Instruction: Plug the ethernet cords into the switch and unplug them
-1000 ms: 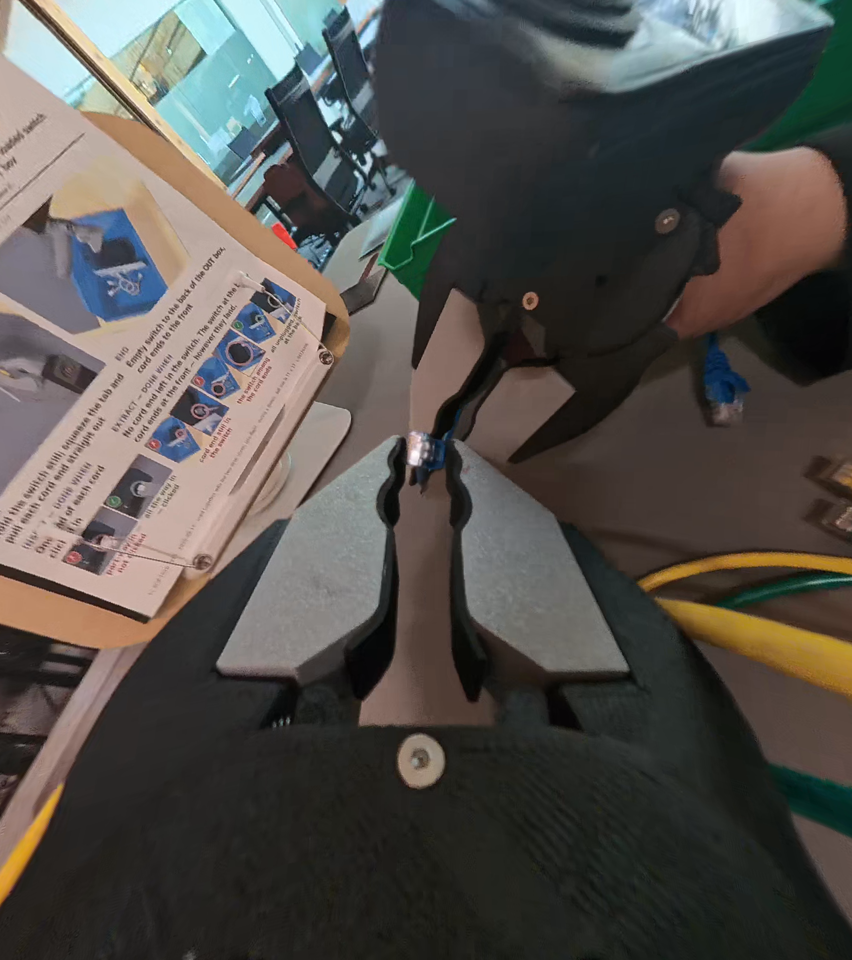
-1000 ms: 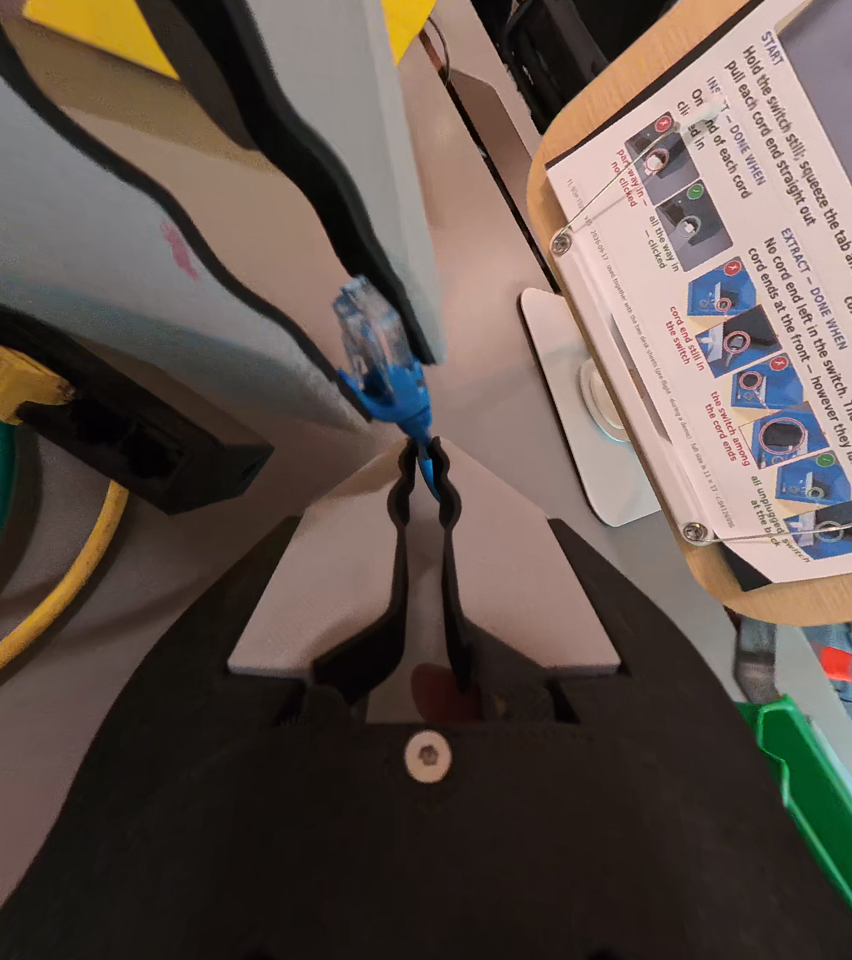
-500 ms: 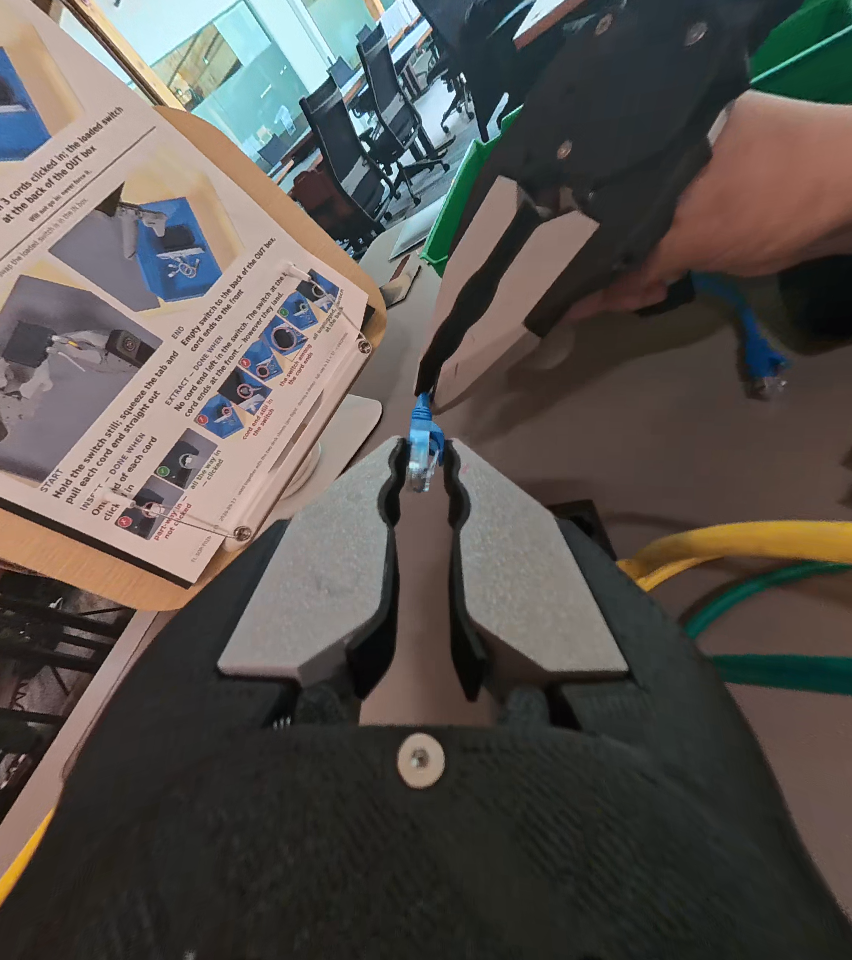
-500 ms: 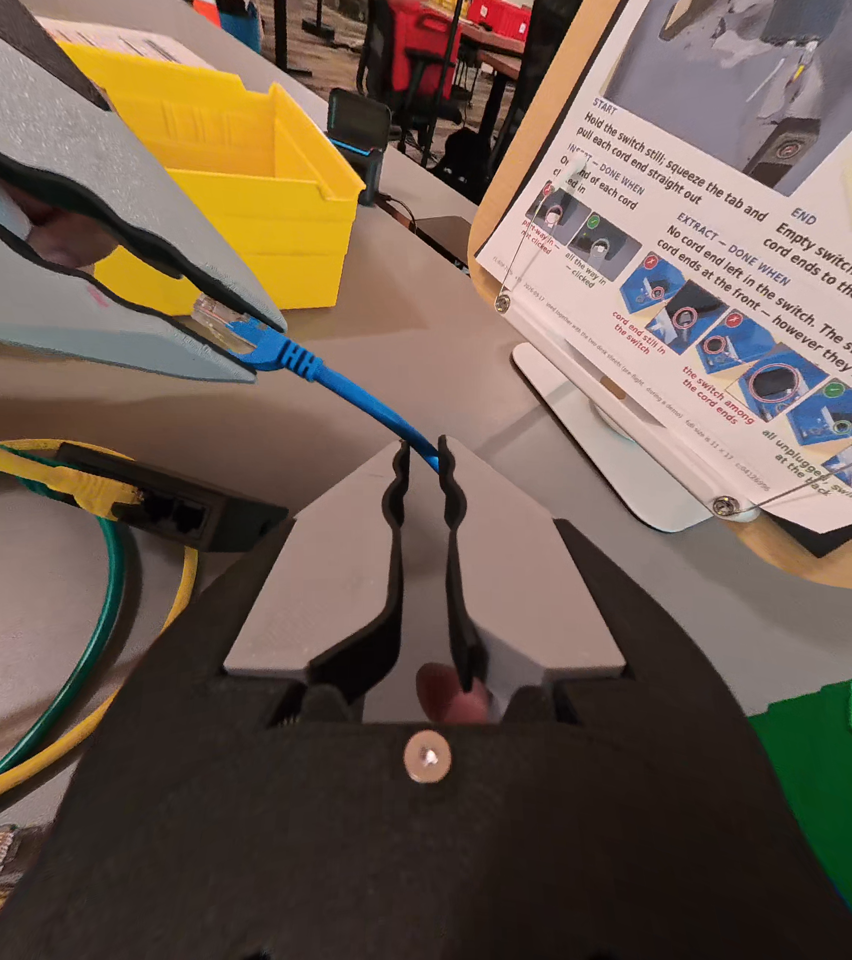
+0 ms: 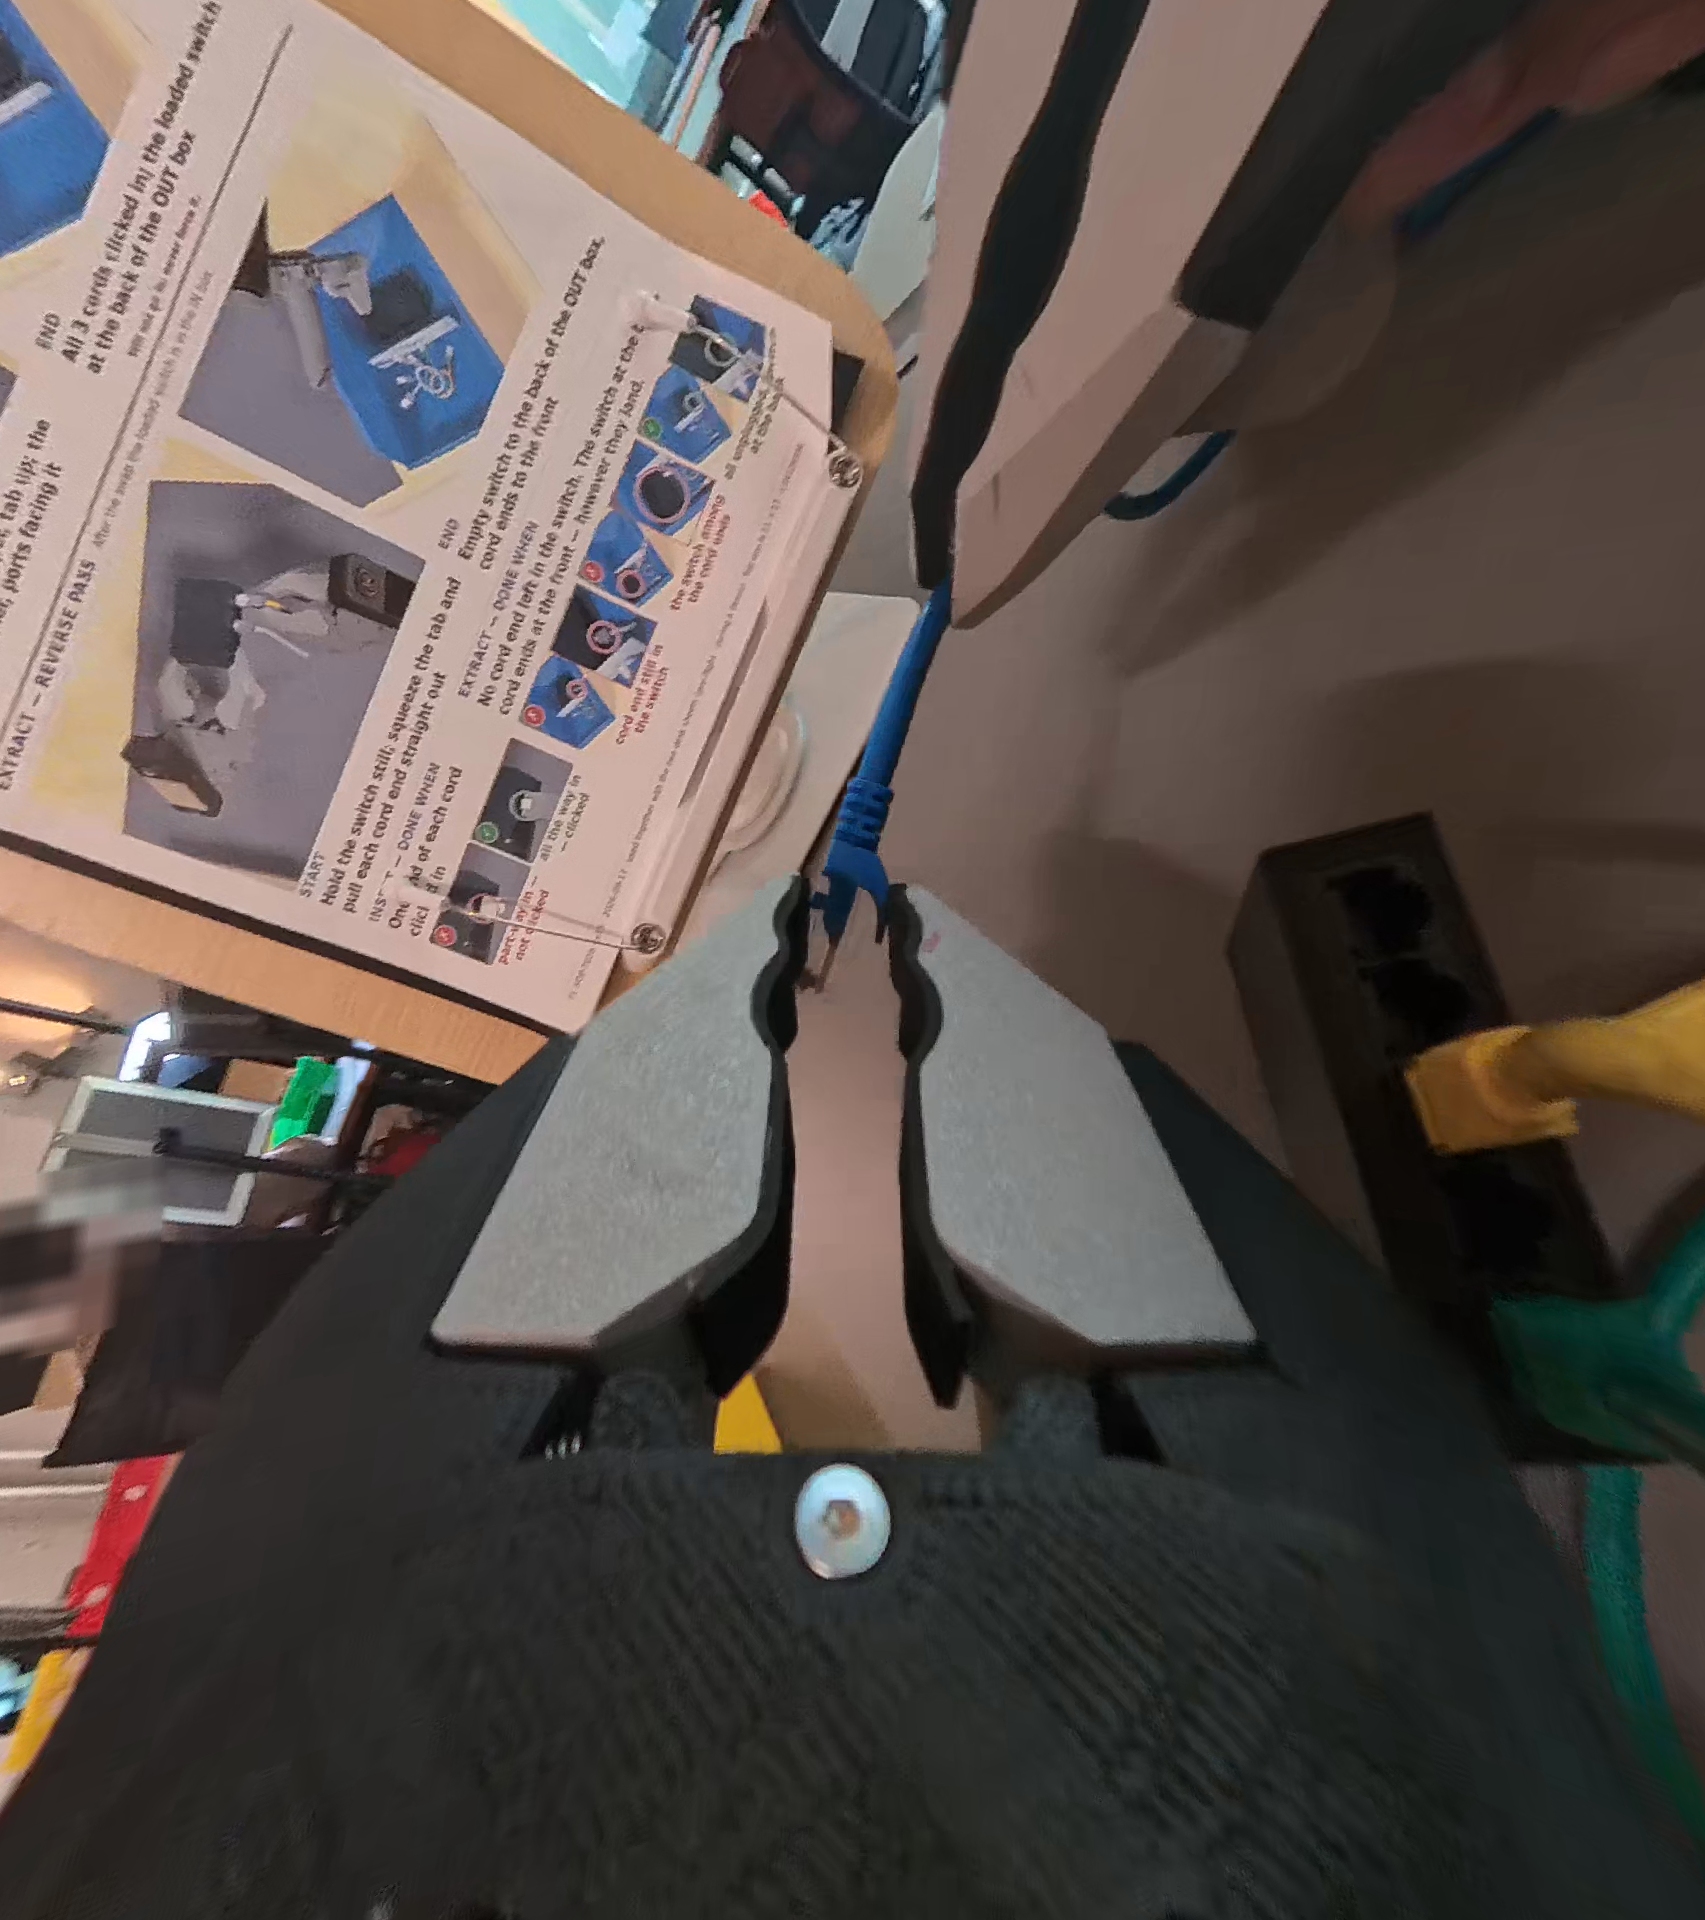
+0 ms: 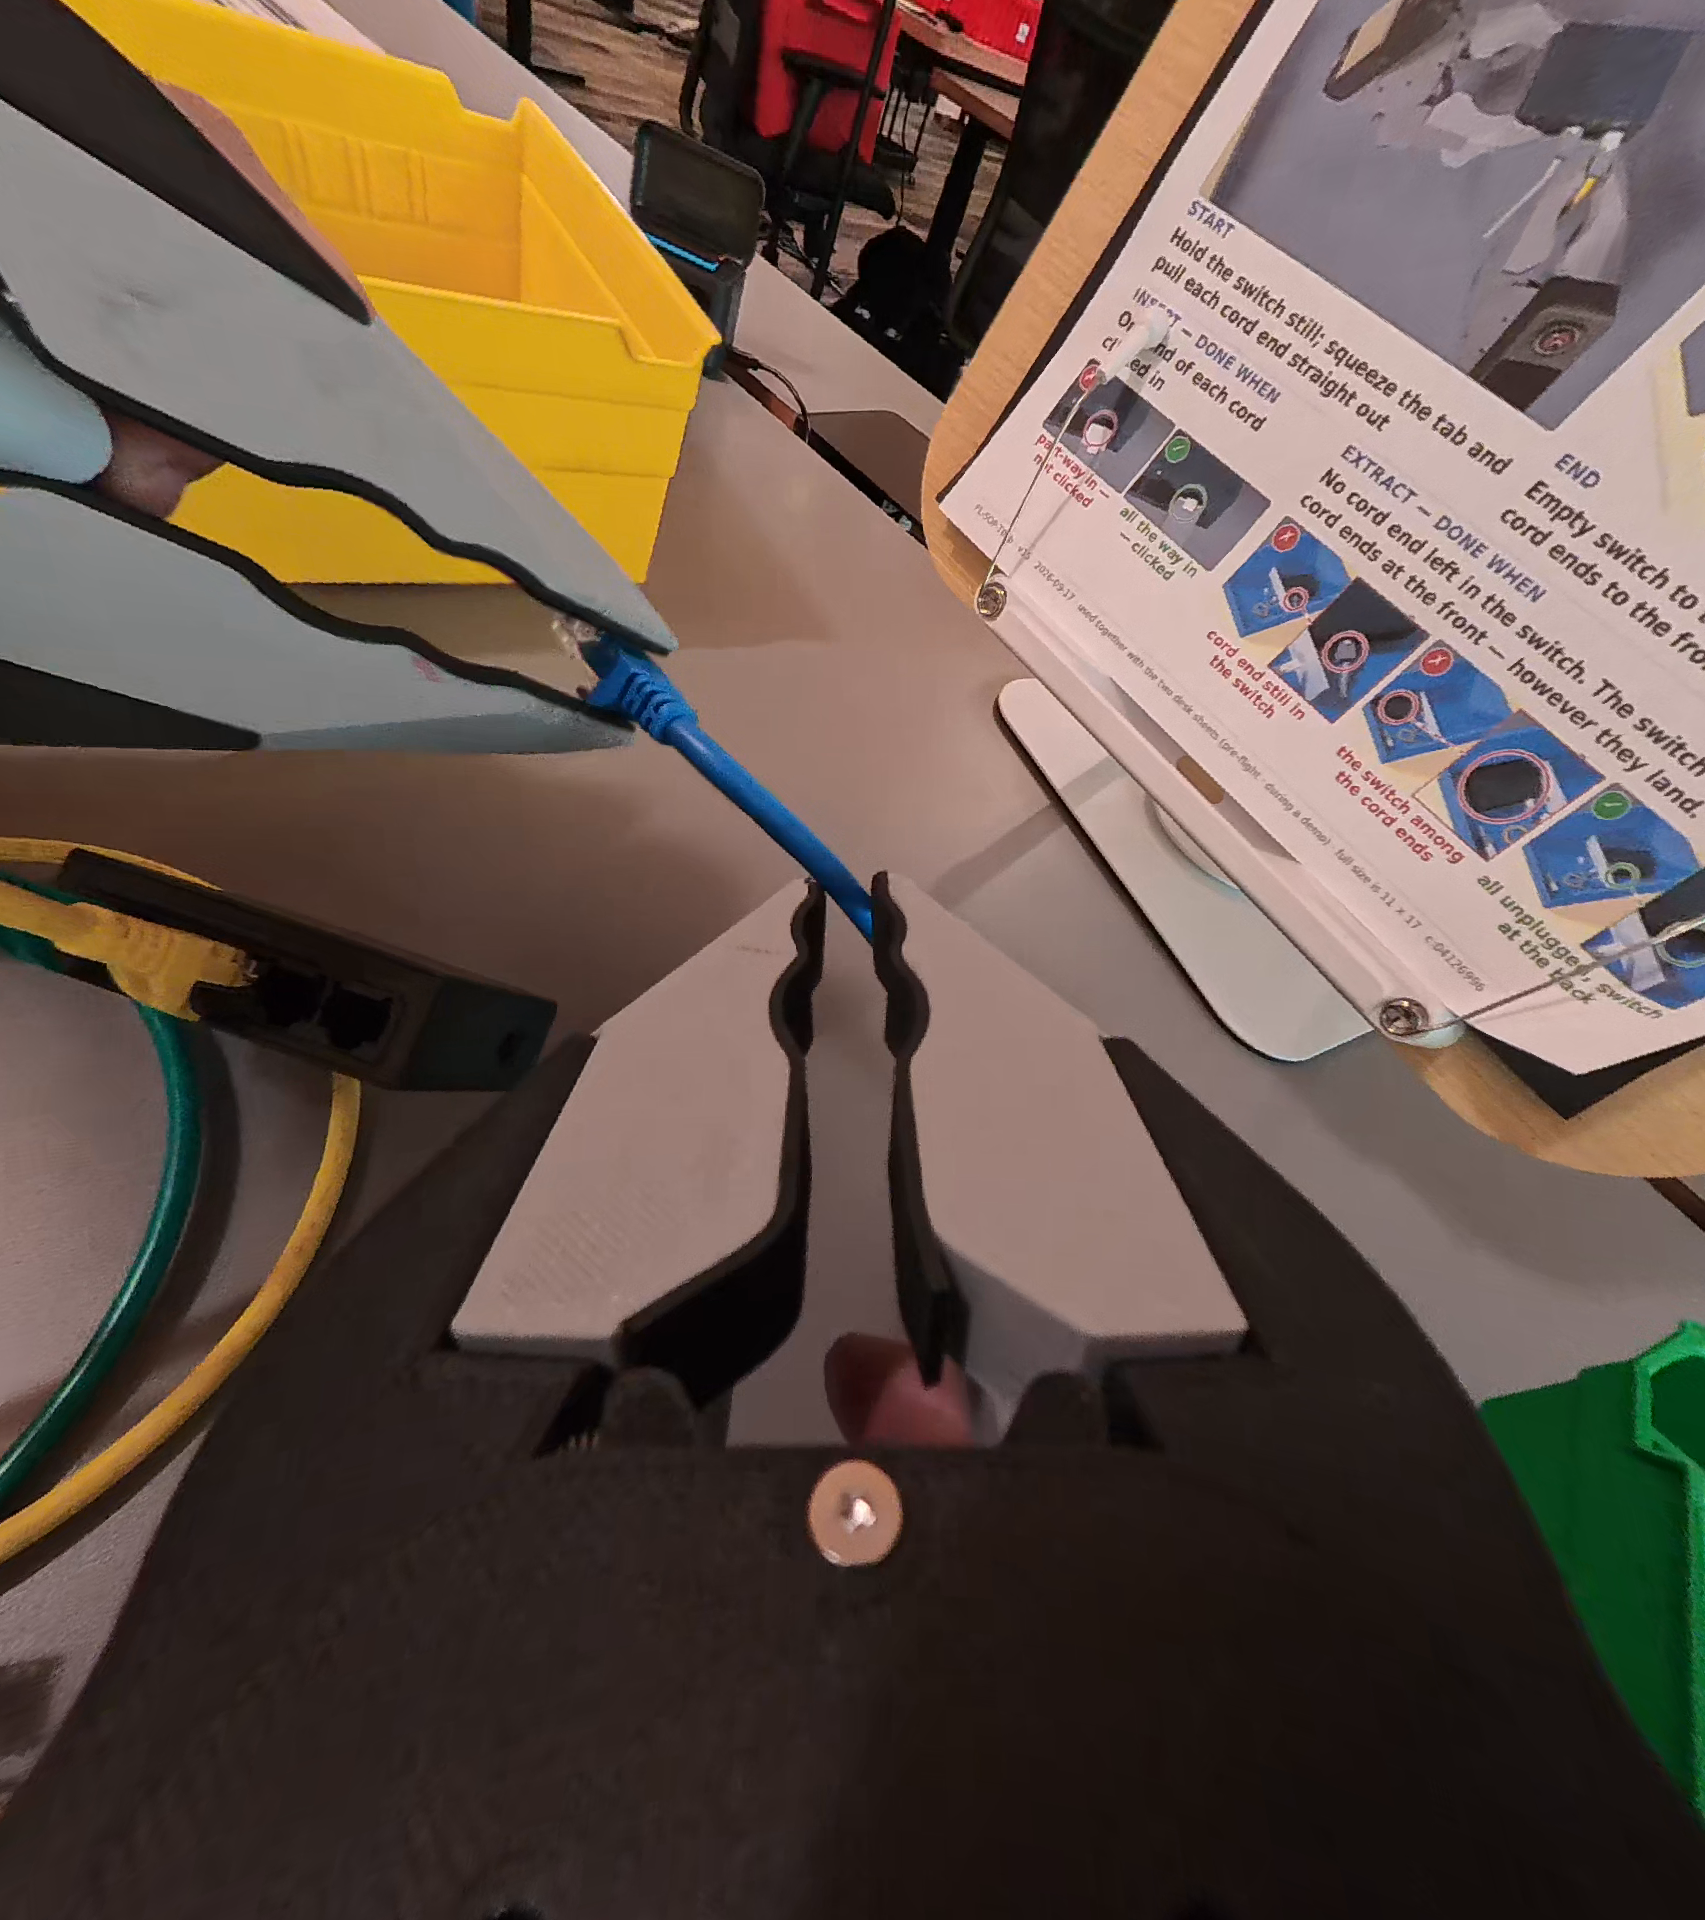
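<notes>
the black switch lies on the table at near left with the yellow cord and green cord plugged in. i judge the blue cord is left: my left gripper pinches its plug, my right gripper clamps the cable.

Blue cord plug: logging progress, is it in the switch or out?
Out. The blue cord plug sits in the left gripper, away from the switch.
</notes>
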`<state>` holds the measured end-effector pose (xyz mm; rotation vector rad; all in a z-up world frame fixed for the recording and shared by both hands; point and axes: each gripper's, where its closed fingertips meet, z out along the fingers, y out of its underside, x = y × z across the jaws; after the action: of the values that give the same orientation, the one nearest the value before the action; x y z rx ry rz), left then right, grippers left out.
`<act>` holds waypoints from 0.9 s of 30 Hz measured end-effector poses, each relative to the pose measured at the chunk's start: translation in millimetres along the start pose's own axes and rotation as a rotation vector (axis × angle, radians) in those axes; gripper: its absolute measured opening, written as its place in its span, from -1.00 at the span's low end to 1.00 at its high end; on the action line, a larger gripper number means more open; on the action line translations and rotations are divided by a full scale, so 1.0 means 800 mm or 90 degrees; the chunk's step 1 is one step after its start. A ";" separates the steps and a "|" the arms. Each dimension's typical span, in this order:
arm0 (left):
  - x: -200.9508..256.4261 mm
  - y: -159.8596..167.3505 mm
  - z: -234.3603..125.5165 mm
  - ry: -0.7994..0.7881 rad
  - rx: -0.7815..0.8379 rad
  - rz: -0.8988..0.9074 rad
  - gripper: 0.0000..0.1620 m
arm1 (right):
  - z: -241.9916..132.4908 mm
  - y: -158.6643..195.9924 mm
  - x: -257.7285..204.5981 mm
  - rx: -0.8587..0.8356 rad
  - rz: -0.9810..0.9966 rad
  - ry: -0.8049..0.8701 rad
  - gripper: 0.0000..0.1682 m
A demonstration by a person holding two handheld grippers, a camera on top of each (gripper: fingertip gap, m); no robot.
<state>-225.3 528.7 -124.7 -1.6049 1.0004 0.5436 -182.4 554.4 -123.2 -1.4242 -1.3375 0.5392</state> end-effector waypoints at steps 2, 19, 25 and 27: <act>-0.002 0.002 0.001 -0.015 -0.009 0.013 -0.83 | 0.000 -0.001 -0.001 -0.004 -0.029 0.017 -0.94; -0.019 0.002 0.005 -0.064 0.014 -0.001 -0.84 | -0.008 -0.024 -0.048 0.071 0.125 -0.187 -0.93; -0.031 -0.039 -0.012 -0.143 0.100 0.066 -0.84 | -0.004 -0.026 -0.075 0.071 0.379 -0.388 -0.70; -0.036 -0.051 -0.022 -0.162 0.130 0.061 -0.85 | -0.008 -0.034 -0.071 0.101 0.479 -0.452 -0.64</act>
<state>-209.9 522.9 -74.4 -1.2766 0.9136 0.6704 -203.7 495.4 -115.3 -1.6521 -1.1900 1.7321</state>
